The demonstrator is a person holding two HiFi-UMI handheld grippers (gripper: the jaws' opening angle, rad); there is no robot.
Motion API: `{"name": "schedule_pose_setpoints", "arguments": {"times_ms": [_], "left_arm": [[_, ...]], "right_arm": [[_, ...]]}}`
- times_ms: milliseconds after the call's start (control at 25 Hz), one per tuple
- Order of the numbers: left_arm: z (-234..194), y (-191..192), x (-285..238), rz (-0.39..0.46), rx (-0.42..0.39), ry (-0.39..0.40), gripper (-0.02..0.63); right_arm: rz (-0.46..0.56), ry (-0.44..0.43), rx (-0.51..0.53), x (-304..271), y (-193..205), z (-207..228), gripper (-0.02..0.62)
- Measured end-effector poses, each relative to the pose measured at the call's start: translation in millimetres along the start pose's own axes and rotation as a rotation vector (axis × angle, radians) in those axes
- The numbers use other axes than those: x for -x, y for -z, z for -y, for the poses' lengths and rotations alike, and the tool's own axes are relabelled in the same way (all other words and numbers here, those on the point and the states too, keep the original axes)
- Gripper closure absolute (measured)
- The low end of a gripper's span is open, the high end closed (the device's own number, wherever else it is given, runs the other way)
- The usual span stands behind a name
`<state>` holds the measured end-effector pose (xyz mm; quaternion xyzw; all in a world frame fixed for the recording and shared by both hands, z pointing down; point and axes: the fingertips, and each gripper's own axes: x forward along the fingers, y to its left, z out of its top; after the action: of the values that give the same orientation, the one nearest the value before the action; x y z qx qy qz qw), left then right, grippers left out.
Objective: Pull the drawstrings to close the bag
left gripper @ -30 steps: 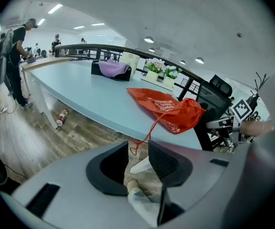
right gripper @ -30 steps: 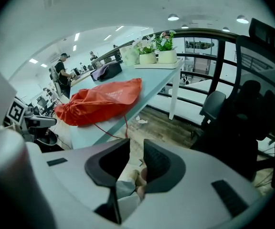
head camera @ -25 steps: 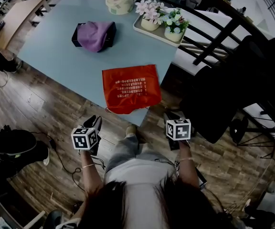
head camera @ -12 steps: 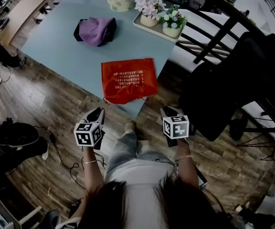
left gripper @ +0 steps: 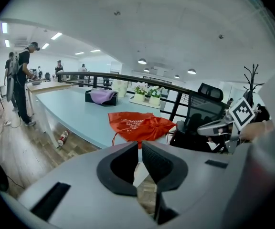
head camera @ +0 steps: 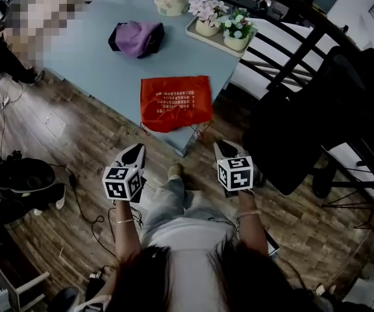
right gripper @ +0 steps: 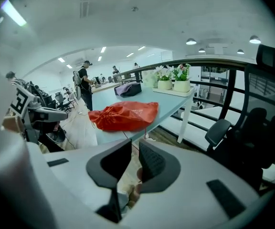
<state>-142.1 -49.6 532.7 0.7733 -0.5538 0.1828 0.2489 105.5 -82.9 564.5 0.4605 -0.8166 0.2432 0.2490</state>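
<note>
red bag (head camera: 176,103) at table (head camera: 89,51) edge, flowers (head camera: 224,25) beyond, left tool (left gripper: 138,147) closing empty, right tool (right gripper: 134,144) slightly apart

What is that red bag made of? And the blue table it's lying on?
The red drawstring bag looks like thin matte cloth, perhaps nonwoven: it lies soft and creased, bunched at its mouth. The pale blue table looks like hard, smooth laminate or painted board: flat with a faint sheen; which, I cannot tell.

Bag (head camera: 176,103) on tabletop (head camera: 89,54) near edge; box (head camera: 136,38) behind left, tray (head camera: 213,45) behind right; left tool (head camera: 136,151) and right tool (head camera: 223,147) before it.
</note>
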Motion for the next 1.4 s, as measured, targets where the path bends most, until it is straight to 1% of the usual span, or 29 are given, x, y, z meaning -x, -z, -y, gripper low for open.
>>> {"name": "schedule_pose_setpoints", "arguments": {"times_ms": [160, 360, 560, 720, 880, 1080, 1400], "left_arm": [[12.4, -9.8, 7.0, 0.032, -0.014, 0.009, 0.575], [24.6, -32.4, 9.6, 0.090, -0.027, 0.031, 0.581], [44.0, -56.4, 15.6, 0.138, -0.087, 0.052, 0.581], [50.4, -69.4, 24.3, 0.173, -0.120, 0.056, 0.583], [54.5, -76.6, 35.4, 0.208, -0.143, 0.052, 0.583], [53.8, -79.2, 52.8, 0.236, -0.159, 0.052, 0.584], [53.7, -89.9, 96.7, 0.329, -0.191, 0.043, 0.584]], "right_arm": [[0.047, -0.003, 0.033, 8.3, -10.6, -2.6, 0.543], [0.105, -0.002, 0.069, 16.3, -26.9, -5.5, 0.557], [0.173, -0.010, 0.099, 26.9, -46.4, -13.1, 0.566], [0.230, -0.011, 0.129, 36.4, -62.5, -23.6, 0.569], [0.304, 0.004, 0.166, 51.1, -74.0, -34.6, 0.569], [0.381, 0.032, 0.181, 70.4, -83.4, -50.9, 0.569], [0.474, 0.066, 0.257, 105.0, -97.4, -90.0, 0.569]]}}
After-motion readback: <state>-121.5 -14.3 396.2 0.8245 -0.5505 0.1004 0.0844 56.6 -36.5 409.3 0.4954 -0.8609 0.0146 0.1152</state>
